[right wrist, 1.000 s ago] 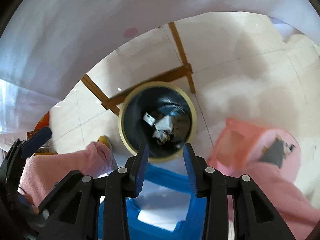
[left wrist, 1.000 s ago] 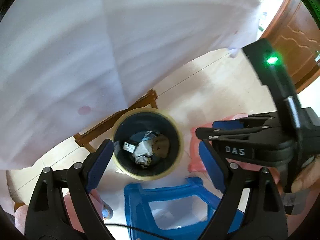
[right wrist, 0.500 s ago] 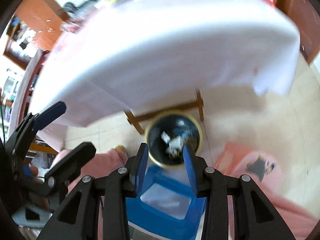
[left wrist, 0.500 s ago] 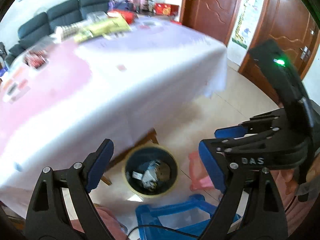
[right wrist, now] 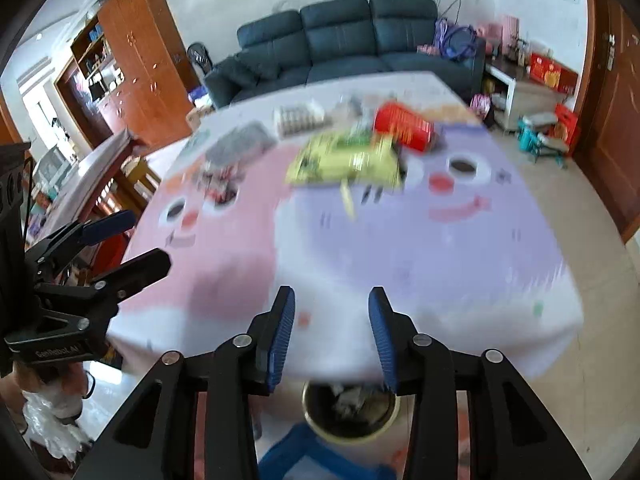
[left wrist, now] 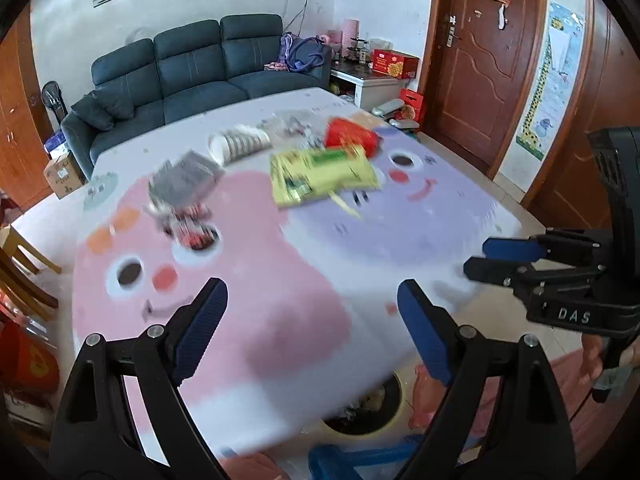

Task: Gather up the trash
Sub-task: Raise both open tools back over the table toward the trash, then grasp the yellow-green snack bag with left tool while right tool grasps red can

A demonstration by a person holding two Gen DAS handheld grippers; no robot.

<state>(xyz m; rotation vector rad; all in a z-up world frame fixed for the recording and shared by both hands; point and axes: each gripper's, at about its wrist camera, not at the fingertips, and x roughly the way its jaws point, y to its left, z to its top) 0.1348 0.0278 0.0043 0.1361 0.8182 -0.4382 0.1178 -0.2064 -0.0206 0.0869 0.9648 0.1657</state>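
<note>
Table edge [right wrist: 400, 364] over bin [right wrist: 352, 412], both grippers [left wrist: 312, 320] [right wrist: 332, 332] empty, apart

The near half of the pink and lilac cartoon-face tablecloth [left wrist: 280, 312] lies bare. Beyond it, a yellow-green snack packet [left wrist: 322, 176], a red box [left wrist: 348, 136] and grey wrappers [left wrist: 182, 180] crowd the cloth's middle. Its near edge overhangs the yellow-rimmed round bin [right wrist: 350, 416].
</note>
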